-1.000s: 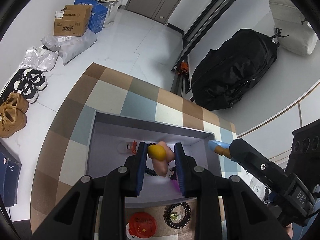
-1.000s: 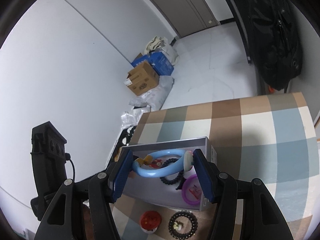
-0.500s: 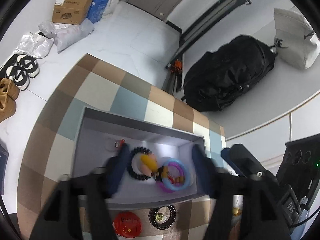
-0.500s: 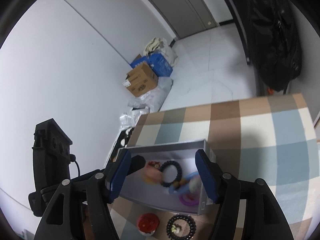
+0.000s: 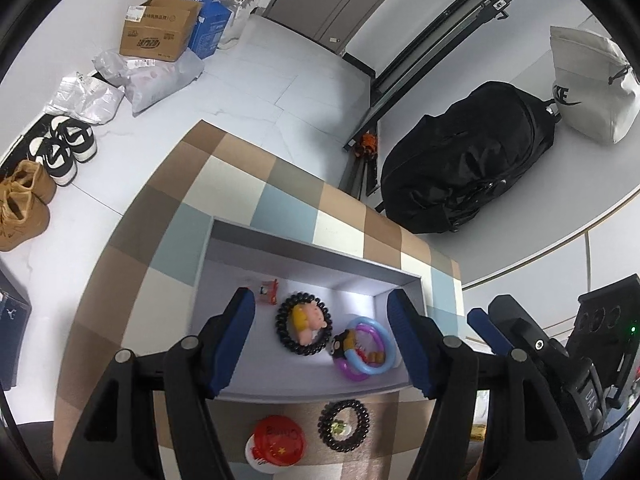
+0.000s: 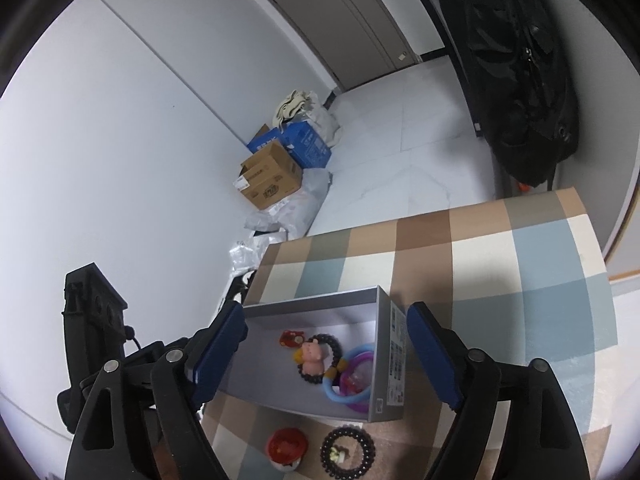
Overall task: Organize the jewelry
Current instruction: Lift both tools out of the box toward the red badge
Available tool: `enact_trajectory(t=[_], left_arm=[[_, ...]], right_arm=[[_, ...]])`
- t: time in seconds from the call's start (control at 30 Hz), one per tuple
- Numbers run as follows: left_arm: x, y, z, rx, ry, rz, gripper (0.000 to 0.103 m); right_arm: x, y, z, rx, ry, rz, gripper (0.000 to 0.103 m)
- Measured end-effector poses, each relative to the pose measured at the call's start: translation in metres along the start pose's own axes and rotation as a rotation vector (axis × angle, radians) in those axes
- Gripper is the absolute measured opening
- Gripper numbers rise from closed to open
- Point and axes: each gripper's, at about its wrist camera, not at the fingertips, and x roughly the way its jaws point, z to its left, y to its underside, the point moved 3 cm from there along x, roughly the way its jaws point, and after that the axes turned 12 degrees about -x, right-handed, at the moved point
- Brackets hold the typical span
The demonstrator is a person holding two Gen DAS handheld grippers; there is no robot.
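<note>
The left gripper (image 5: 320,340) hung over a grey box (image 5: 312,246) that sat on a checked table (image 5: 240,184). Its blue fingers (image 5: 234,338) stood apart with nothing pinched between them; the jaws had just opened. Between the fingertips, on the box floor, lay a black coil bracelet (image 5: 305,330) with a small pink-and-yellow figure (image 5: 308,320) resting inside its ring. Just toward the right finger from it lay a light blue ring (image 5: 374,354) overlapping a purple ring (image 5: 352,368), with a little dark figure (image 5: 342,344) at their near edge. Close to the left finger's tip, further into the box, sat a small red charm (image 5: 269,292). Nearer than the fingertips, outside the box's front wall, a second black coil bracelet (image 5: 344,424) and a round red badge (image 5: 276,444) lay on the table beside each other.

The right gripper (image 6: 324,356) also hovered over the same box, its fingers (image 6: 430,354) spread wide and empty, the jaws having just been opening further. From this view the coil bracelet with the pink figure (image 6: 314,358) lay between the fingertips, the blue and purple rings nearer the right finger against the box's side wall (image 6: 390,364). The left gripper's black body (image 6: 92,336) showed beyond the left finger. A black backpack (image 5: 468,160) and cardboard boxes (image 5: 156,34) stood on the floor beyond the table.
</note>
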Motion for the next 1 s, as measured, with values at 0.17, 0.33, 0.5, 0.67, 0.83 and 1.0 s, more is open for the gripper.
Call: enact_trajectory(t=[0.17,0.33,0.5,0.67,0.83,1.0], left_arm=[[-0.007,0.006,0.0,0.041,-0.013,-0.018,0.064],[-0.015,0.015,-0.003,0.097,-0.029,-0.036,0.064],[-0.021,0.025,-0.001,0.148,-0.043,-0.05,0.065],[-0.026,0.035,0.003,0.174,-0.049,-0.053,0.065],[-0.029,0.042,0.008,0.196,-0.091,-0.07,0.078],[-0.03,0.052,0.011,0.218,-0.101,-0.077,0.078]], right_arm=[[-0.003,0.005,0.002,-0.018,0.018,0.009,0.092],[-0.009,0.011,0.006,-0.057,0.053,0.004,0.095],[-0.017,0.018,0.009,-0.079,0.075,-0.009,0.1],[-0.025,0.027,0.012,-0.107,0.098,-0.018,0.103],[-0.031,0.036,0.014,-0.137,0.128,-0.018,0.103],[-0.036,0.045,0.017,-0.152,0.147,-0.008,0.103]])
